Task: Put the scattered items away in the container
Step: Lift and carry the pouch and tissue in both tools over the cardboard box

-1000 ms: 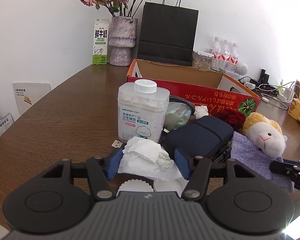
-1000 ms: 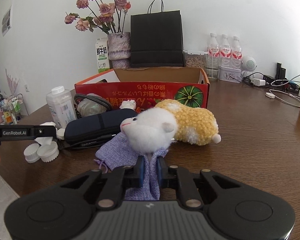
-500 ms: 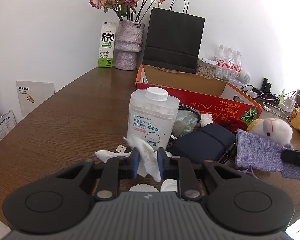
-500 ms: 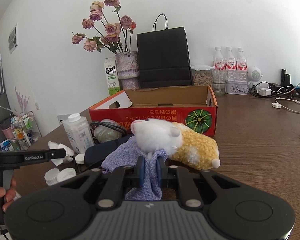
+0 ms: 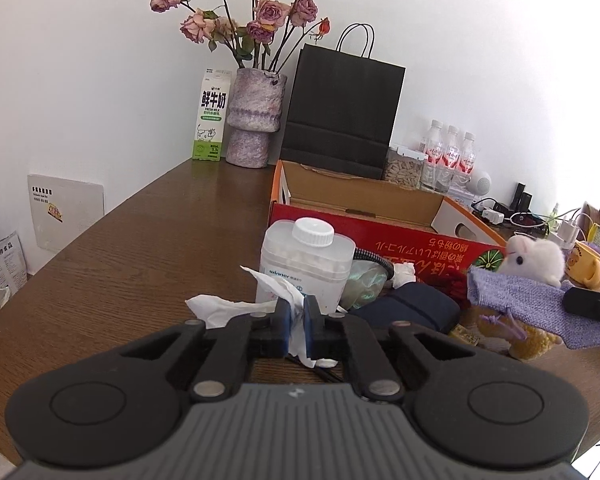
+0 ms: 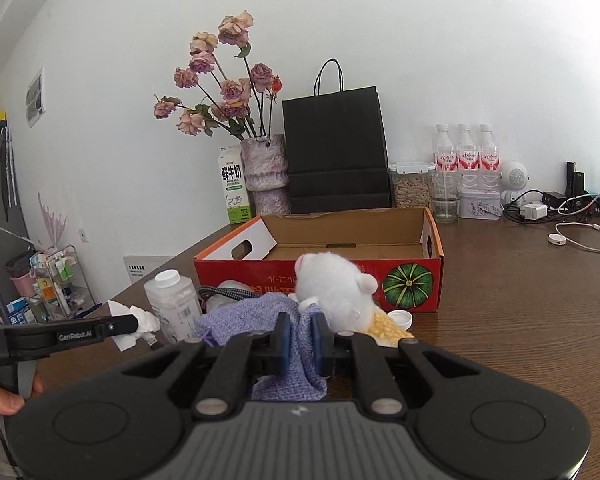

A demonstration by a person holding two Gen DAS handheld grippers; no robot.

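left hand-held gripper (image 5: 296,322) clamped on crumpled white tissue (image 5: 260,300), now lifted off the counter (image 5: 140,248), higher than half a second ago. right hand-held gripper (image 6: 300,338) pinching the purple cloth pouch (image 6: 256,314), raised too, with the white-and-yellow plush sheep (image 6: 336,290) riding up against it, closer to the box than before. beyond, unmoved: cotton-ball bottle (image 5: 306,266), navy pouch (image 5: 412,308), a white cap (image 6: 400,317) by the box front. farther back, open red cardboard box (image 6: 410,280), nothing visible on its floor; behind it black paper bag (image 6: 336,152), vase of dried roses (image 5: 254,120), milk carton (image 5: 212,120).
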